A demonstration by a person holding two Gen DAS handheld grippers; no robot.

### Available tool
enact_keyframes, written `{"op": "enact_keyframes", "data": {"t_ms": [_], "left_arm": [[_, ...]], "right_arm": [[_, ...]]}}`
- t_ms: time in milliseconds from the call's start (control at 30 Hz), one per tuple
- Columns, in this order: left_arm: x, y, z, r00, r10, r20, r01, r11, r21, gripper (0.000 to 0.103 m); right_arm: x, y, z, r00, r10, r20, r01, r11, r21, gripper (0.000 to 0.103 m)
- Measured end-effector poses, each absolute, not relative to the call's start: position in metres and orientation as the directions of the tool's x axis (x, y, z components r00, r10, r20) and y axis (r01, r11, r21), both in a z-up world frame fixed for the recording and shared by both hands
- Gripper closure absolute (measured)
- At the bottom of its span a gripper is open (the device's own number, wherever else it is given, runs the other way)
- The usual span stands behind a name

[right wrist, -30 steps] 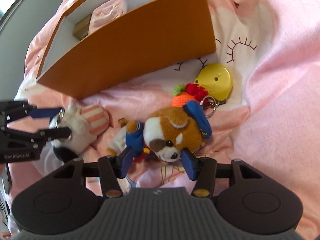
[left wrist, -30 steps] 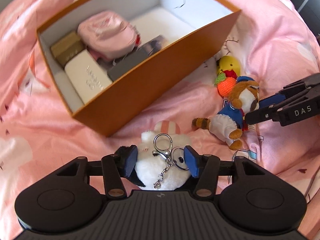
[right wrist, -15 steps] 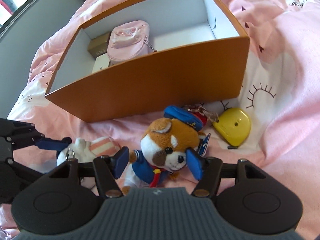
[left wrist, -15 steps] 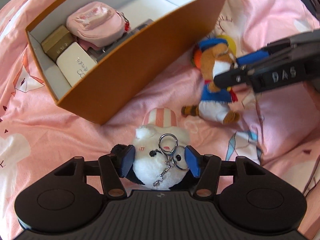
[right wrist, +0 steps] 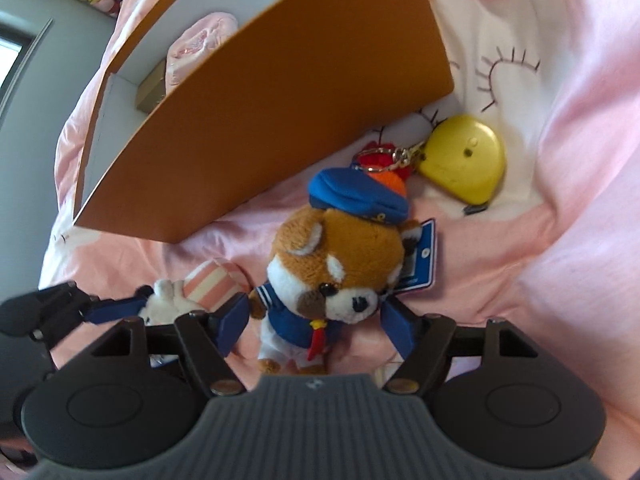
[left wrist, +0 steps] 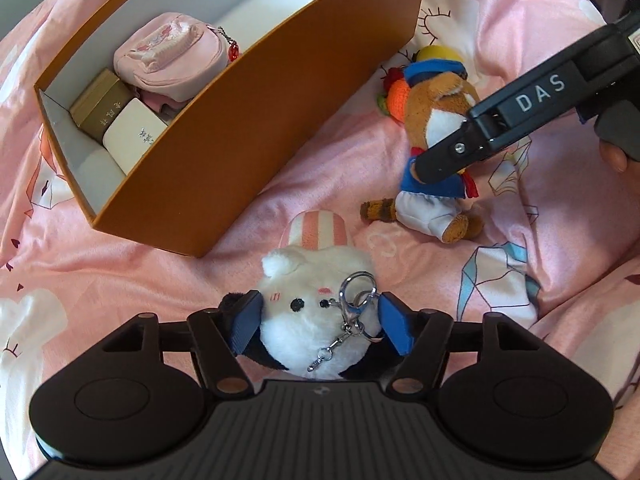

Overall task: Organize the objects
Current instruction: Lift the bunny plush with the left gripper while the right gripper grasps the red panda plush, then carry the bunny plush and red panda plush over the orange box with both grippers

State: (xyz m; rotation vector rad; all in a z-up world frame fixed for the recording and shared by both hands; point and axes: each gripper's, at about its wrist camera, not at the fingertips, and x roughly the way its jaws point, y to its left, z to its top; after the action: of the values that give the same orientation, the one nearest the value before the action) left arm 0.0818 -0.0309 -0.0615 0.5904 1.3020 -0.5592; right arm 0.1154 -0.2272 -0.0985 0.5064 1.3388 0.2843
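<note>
Between the widening left gripper [left wrist: 320, 322] jaws lies a soft white plush panda keychain [left wrist: 316, 320]; the right gripper [right wrist: 314, 320], likewise widening, straddles a squashy brown sailor-suited plush [right wrist: 340, 276]. Both are light; take them by the body. Beyond stands the orange cardboard box [left wrist: 256, 128].

Plush toys [left wrist: 316, 320] [right wrist: 340, 276] beside orange box [left wrist: 256, 120]
</note>
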Motion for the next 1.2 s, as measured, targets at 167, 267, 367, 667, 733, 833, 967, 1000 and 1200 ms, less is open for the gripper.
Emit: {"op": "enact_keyframes", "data": {"t_ms": [167, 267, 367, 667, 733, 833, 967, 1000, 1200], "left_arm": [[0.086, -0.029, -0.067, 0.14, -0.053, -0.989, 0.687, 0.724, 0.059, 0.009], [0.088, -0.032, -0.09, 0.125, 0.039, -0.991, 0.701, 0.704, 0.116, 0.005], [0.089, -0.029, -0.094, 0.146, 0.051, -0.988, 0.673, 0.727, 0.136, 0.013], [0.087, -0.003, -0.065, 0.194, -0.068, -0.979, 0.541, 0.839, 0.049, 0.016], [0.086, 0.001, -0.062, 0.209, -0.076, -0.975, 0.518, 0.854, 0.044, 0.016], [0.081, 0.001, -0.056, 0.238, -0.079, -0.968, 0.502, 0.863, 0.053, 0.016], [0.08, 0.008, -0.05, 0.268, -0.087, -0.959, 0.461, 0.886, 0.049, 0.024], [0.078, 0.008, -0.048, 0.282, -0.089, -0.955, 0.451, 0.891, 0.05, 0.024], [0.068, 0.014, -0.026, 0.331, -0.17, -0.928, 0.392, 0.919, -0.029, 0.029]], "right_arm": [[0.116, -0.206, -0.095, 0.231, 0.449, -0.863, 0.011, 0.886, 0.464, 0.029], [0.118, -0.19, -0.095, 0.232, 0.433, -0.871, -0.048, 0.899, 0.435, 0.03], [0.118, -0.183, -0.095, 0.247, 0.429, -0.869, -0.084, 0.903, 0.422, 0.036], [0.114, -0.183, -0.087, 0.272, 0.429, -0.861, -0.142, 0.903, 0.405, 0.042], [0.114, -0.186, -0.085, 0.277, 0.425, -0.862, -0.156, 0.905, 0.396, 0.042], [0.114, -0.188, -0.082, 0.279, 0.418, -0.864, -0.163, 0.908, 0.387, 0.041], [0.112, -0.191, -0.08, 0.29, 0.413, -0.863, -0.169, 0.91, 0.379, 0.042], [0.111, -0.193, -0.079, 0.297, 0.414, -0.861, -0.169, 0.91, 0.379, 0.043], [0.104, -0.201, -0.062, 0.347, 0.404, -0.846, -0.21, 0.913, 0.35, 0.047]]}}
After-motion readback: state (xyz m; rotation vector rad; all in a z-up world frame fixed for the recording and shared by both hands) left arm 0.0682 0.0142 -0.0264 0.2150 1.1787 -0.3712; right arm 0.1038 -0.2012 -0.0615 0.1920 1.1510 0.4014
